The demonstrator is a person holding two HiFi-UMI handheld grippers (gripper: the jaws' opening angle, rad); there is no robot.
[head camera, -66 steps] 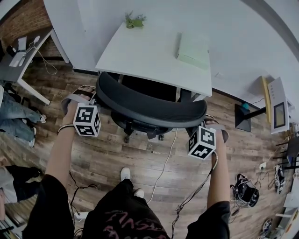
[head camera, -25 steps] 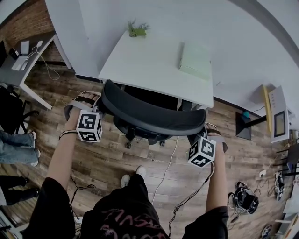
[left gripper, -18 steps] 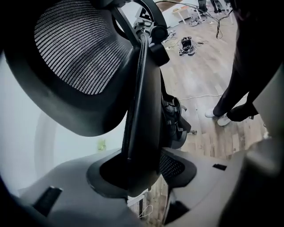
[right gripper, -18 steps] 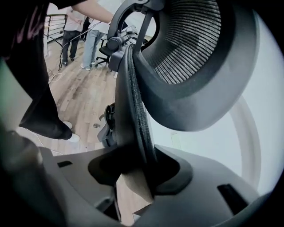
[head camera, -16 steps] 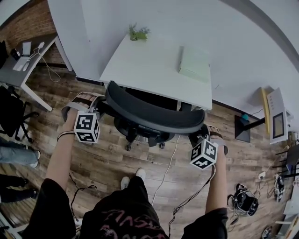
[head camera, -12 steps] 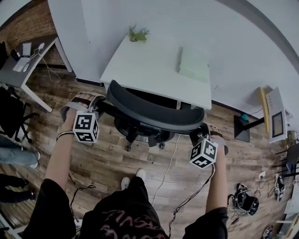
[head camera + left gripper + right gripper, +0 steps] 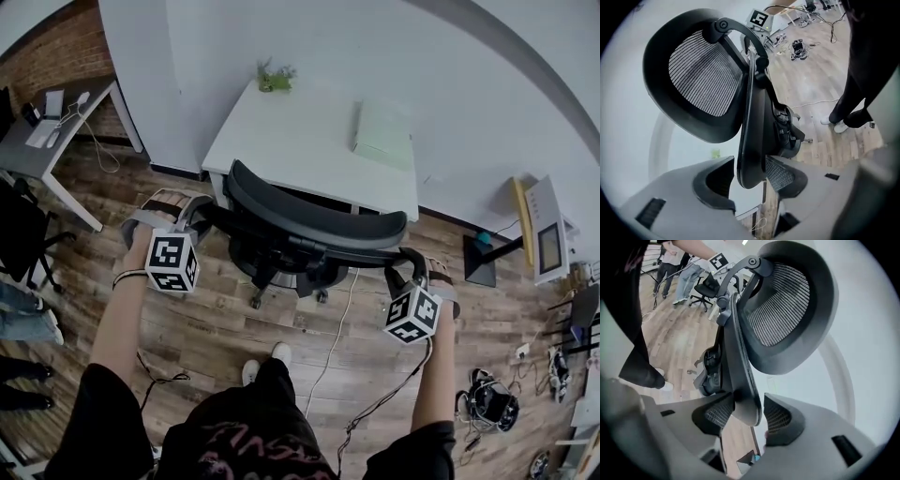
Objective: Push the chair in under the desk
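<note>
Since the push goes toward the wide white rectangular desk (image 7: pixel 300 141), I take that first: it stands ahead of me on the brown wood-plank floor (image 7: pixel 216 328), against a pale wall. The black mesh-backed office chair (image 7: pixel 309 225) sits between me and the desk's near edge, with its seat partly beneath that edge and its curved backrest outside it. The backrest's long axis runs side to side, roughly along the desk's near edge and across the way I must push. The chair therefore lies straight ahead of both hands, and neither is plainly nearer.

My left gripper (image 7: pixel 749 177) straddles the backrest's left end, jaws apart, the rim between them with a gap on one side. My right gripper (image 7: pixel 750 417) straddles the right end. Its jaws have just been opening, and the rim stands loosely between the pads, unclamped. I judge the chair nearly home.

A flat pale green box (image 7: pixel 382 124) lies toward the desk's right edge, and a small green plant (image 7: pixel 272 77) stands at its far edge. I can read no brand or writing, only the black-and-white square markers (image 7: pixel 172 263) on the gripper cubes.
</note>
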